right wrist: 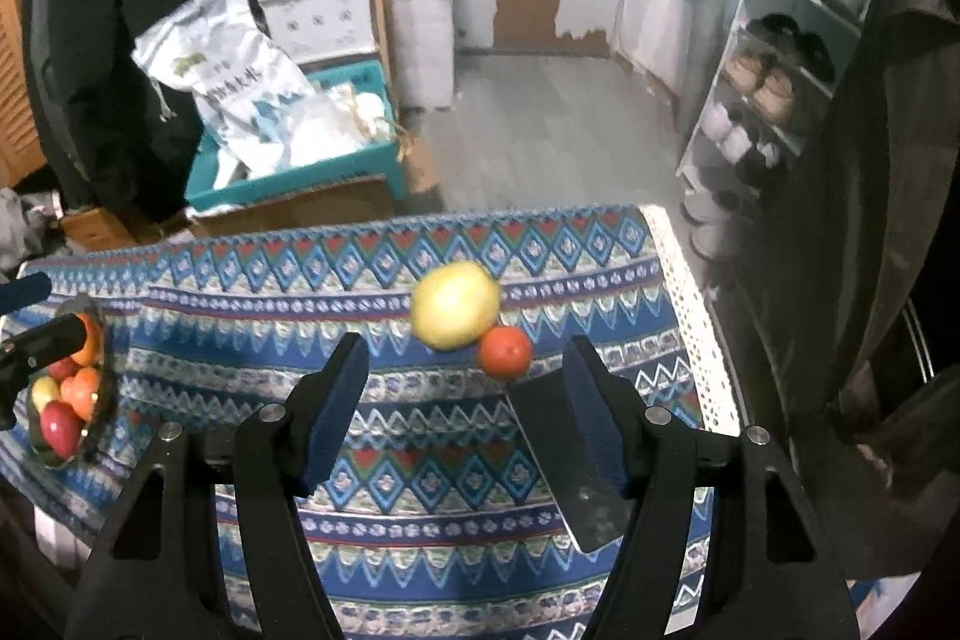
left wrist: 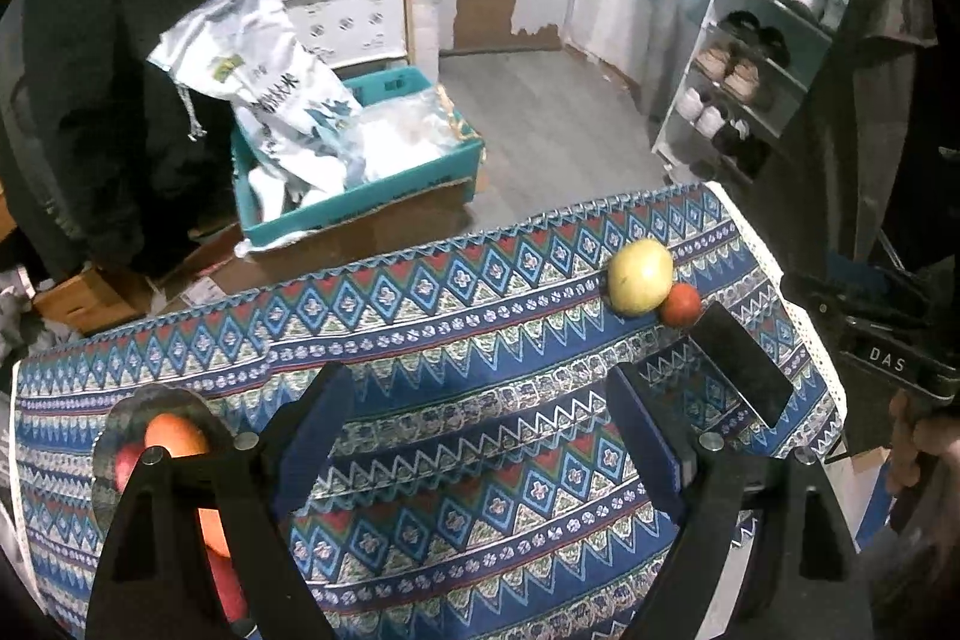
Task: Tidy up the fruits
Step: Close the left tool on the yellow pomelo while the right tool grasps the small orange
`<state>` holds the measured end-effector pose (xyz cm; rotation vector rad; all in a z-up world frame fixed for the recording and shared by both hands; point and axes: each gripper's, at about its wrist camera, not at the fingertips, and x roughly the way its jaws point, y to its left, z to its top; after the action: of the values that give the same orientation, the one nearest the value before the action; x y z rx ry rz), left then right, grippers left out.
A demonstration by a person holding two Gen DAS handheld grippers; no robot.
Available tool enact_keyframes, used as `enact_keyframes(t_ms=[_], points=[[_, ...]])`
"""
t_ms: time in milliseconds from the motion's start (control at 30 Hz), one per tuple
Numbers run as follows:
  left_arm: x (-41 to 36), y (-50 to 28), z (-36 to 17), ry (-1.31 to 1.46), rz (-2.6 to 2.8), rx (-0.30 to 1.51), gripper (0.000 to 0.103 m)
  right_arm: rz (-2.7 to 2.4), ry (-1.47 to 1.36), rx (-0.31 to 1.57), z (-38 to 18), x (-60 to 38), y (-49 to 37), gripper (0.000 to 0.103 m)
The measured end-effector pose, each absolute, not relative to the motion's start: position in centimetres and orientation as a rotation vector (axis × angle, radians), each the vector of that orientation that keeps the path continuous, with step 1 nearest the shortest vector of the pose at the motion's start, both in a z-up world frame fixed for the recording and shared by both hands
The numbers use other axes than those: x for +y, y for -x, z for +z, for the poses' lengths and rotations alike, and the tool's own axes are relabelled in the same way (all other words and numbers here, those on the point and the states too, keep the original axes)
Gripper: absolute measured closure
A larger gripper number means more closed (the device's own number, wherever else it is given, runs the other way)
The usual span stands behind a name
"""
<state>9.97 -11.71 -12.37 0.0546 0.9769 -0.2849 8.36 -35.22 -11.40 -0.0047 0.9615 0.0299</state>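
Two loose fruits sit touching near the far right corner of the tabletop (right wrist: pixel 420 538): one large yellow-green fruit (right wrist: pixel 455 305), apple-like though its kind is hard to tell, and one smaller orange-red fruit (right wrist: pixel 505 352) just to its right. At the left edge, a clear bowl (right wrist: pixel 103 403) holds at least five more fruits, among them two orange ones, one yellow and one red. One black phone (right wrist: pixel 570 466) lies face up just in front of the loose pair, on the blue patterned tablecloth (right wrist: pixel 252 322). The right hand-held gripper (right wrist: pixel 459 412) hangs above the cloth with its two blue-padded fingers apart and nothing between them. The left hand-held gripper (left wrist: pixel 480 442) likewise stands wide apart and empty, beside the bowl. Beyond the tabletop stand one teal crate (left wrist: pixel 360 196) and one shoe rack (left wrist: pixel 756 58).
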Motion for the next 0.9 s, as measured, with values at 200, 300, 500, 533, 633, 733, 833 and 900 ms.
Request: enact_keyframes(t_ms=[200,300,500,533,633,733,833,900], points=[[-13.6,-12.1,-14.7,-0.074,-0.304,1.004,0.016,0.029,-0.007,1.036,-14.7,-36.7,-10.4,0.035],[-14.9,-13.1,-15.8,-0.082,-0.316,1.010,0.016,0.032,-0.010,1.065,-16.3,-36.9,-11.3,0.035],[-17.1,-15.2,-18.5,-0.085,-0.346,1.046,0.016,0.047,-0.014,1.131,-19.9,-37.6,-12.9,0.036],[-17.4,-15.4,-18.9,-0.085,-0.350,1.051,0.016,0.049,-0.016,1.144,-20.4,-37.7,-13.1,0.036],[-18.1,-16.3,-20.2,-0.072,-0.360,1.070,0.016,0.048,-0.030,1.172,-21.9,-38.4,-13.7,0.036],[-18.7,-17.0,-21.3,-0.057,-0.372,1.093,0.016,0.058,-0.044,1.184,-23.0,-38.8,-14.4,0.036],[-19.4,-17.6,-22.6,-0.066,-0.383,1.112,0.016,0.054,-0.035,1.204,-24.2,-39.1,-15.1,0.036],[-19.6,-18.0,-23.3,-0.066,-0.389,1.123,0.016,0.057,-0.051,1.215,-24.9,-39.3,-15.4,0.036]])
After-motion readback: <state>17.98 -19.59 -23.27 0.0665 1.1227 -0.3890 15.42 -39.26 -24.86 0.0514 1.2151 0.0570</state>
